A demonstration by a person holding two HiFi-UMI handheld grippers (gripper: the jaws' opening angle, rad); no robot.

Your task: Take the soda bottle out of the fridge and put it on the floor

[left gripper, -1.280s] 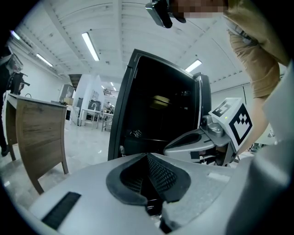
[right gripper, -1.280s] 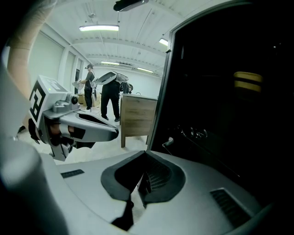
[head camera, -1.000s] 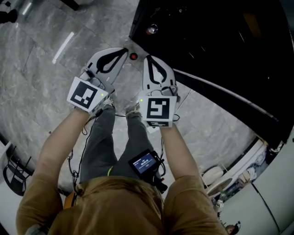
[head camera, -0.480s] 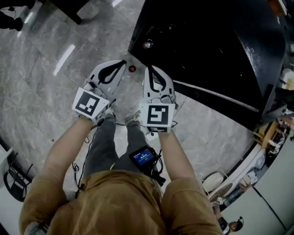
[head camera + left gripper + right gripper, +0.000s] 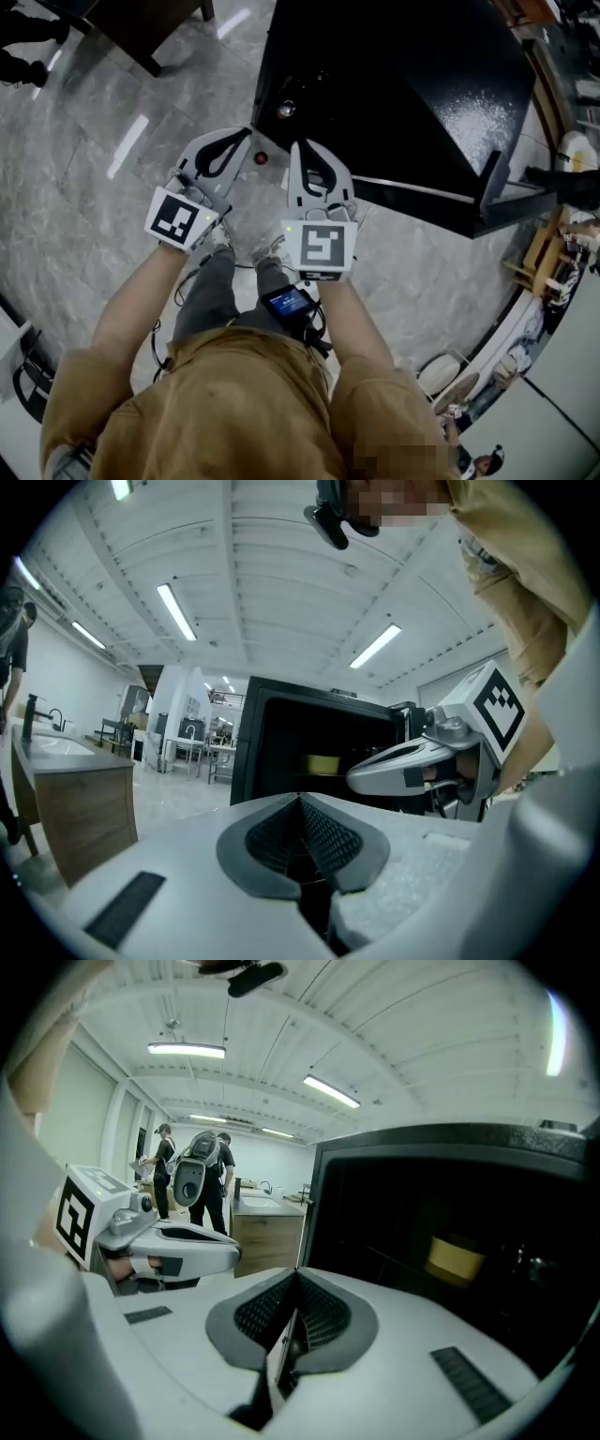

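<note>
In the head view a small red round cap, apparently the top of the soda bottle, shows on the grey floor between my two gripper tips, close to the corner of the black fridge. My left gripper and right gripper hover side by side above it, both shut with nothing between the pads. In the left gripper view the fridge stands open ahead with a yellow item inside, and the right gripper shows beside it. That yellow item also shows in the right gripper view.
A shiny round object sits at the fridge's dark near corner. Wooden counters stand off to the sides, with people near one. Dark furniture legs are at the upper left and shelf clutter at the right.
Both grippers have risen away from the floor, still shut and side by side. The red cap now looks smaller below them, and more of the fridge's top has come into view.
</note>
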